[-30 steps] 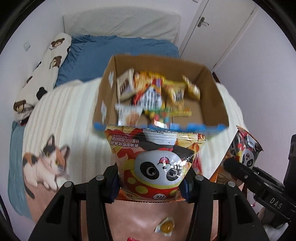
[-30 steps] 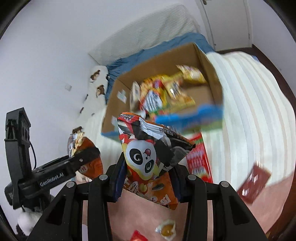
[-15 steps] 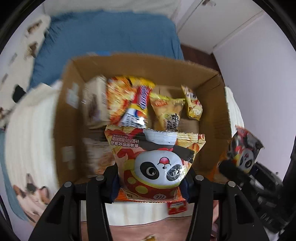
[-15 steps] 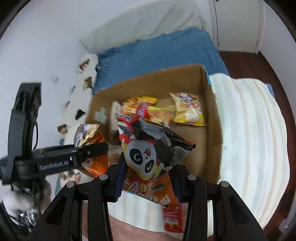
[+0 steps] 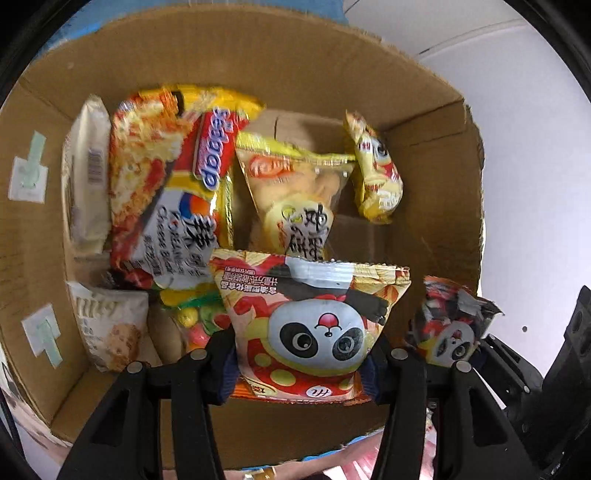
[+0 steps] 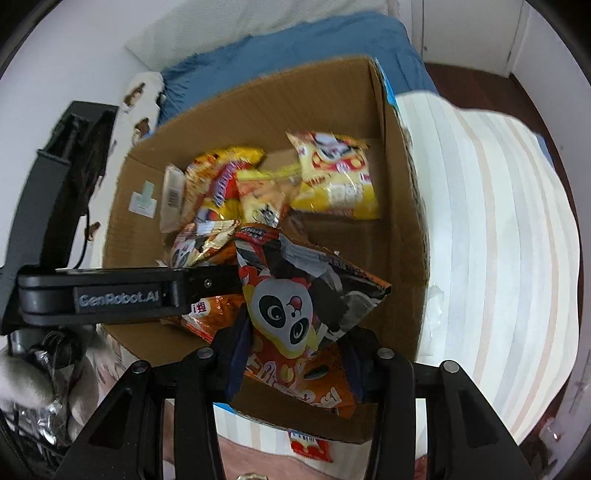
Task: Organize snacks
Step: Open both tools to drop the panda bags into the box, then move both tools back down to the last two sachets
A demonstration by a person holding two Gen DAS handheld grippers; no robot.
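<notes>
— Left gripper (image 5: 301, 363)?
— Clamped on a panda bag (image 5: 310, 328), held over the box (image 5: 436, 155).
— Right gripper (image 6: 295, 354)?
— Clenched on a darker panda bag (image 6: 299, 306), above the box's near right corner.

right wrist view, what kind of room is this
Most likely a bedroom: the brown cardboard snack box sits on a bed with a cream striped blanket, beside a blue bedsheet and a white pillow.

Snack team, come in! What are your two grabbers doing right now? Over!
Left gripper shut on panda bag. Right gripper shut on second panda bag. Both over cardboard box. Packets below, floor bare at right.
</notes>
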